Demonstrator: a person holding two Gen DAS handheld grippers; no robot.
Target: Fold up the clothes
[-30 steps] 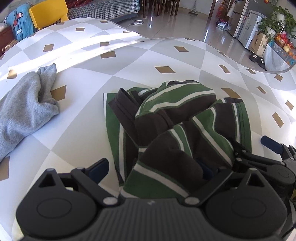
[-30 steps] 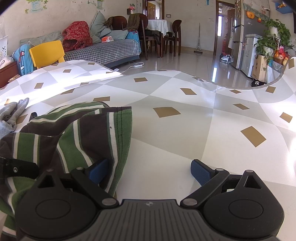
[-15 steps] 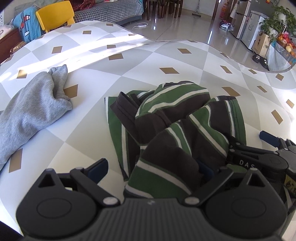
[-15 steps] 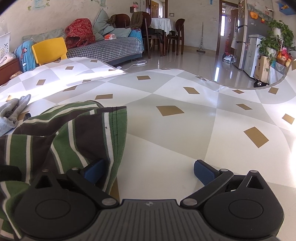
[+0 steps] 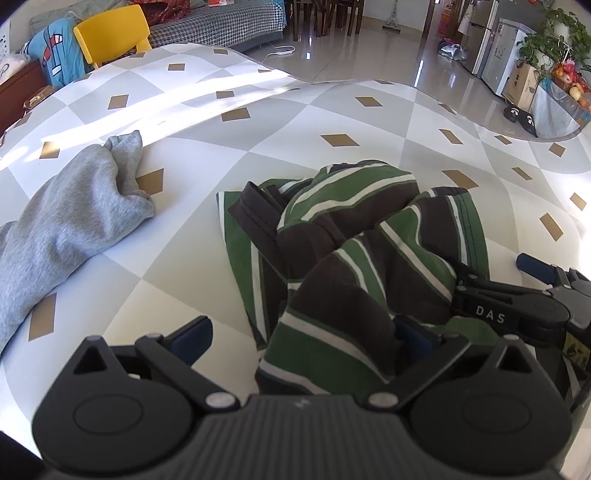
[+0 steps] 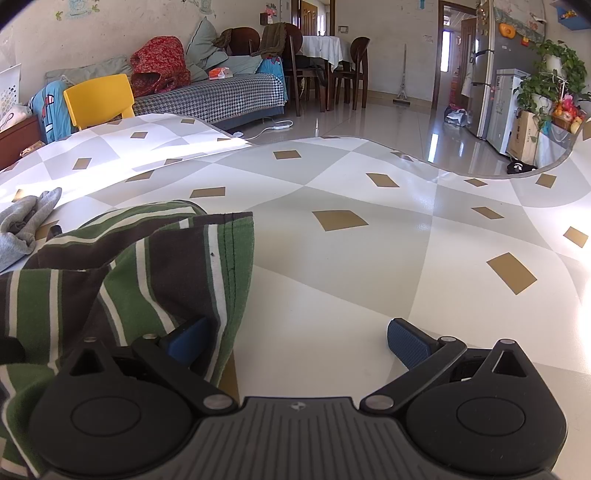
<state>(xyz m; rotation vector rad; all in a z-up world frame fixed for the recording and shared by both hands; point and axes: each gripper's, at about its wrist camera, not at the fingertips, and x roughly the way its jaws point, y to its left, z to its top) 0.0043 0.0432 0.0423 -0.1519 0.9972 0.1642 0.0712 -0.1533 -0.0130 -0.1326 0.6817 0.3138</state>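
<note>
You're spreading both grippers, L (image 5: pixel 299 338) & R (image 6: pixel 295 338), wide off the striped shirt (image 5: pixel 354 236) mid-frame, gripping nothing, fold looking released.

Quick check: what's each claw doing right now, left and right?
Left claw: open, jaws just widened; striped shirt bunched between them, not gripped.
Right claw: open, just widened; shirt hem drapes its left finger.

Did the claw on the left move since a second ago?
Yes. The left claw backed away: the grey sweatshirt and yellow plastic chair sit lower in its view.
</note>
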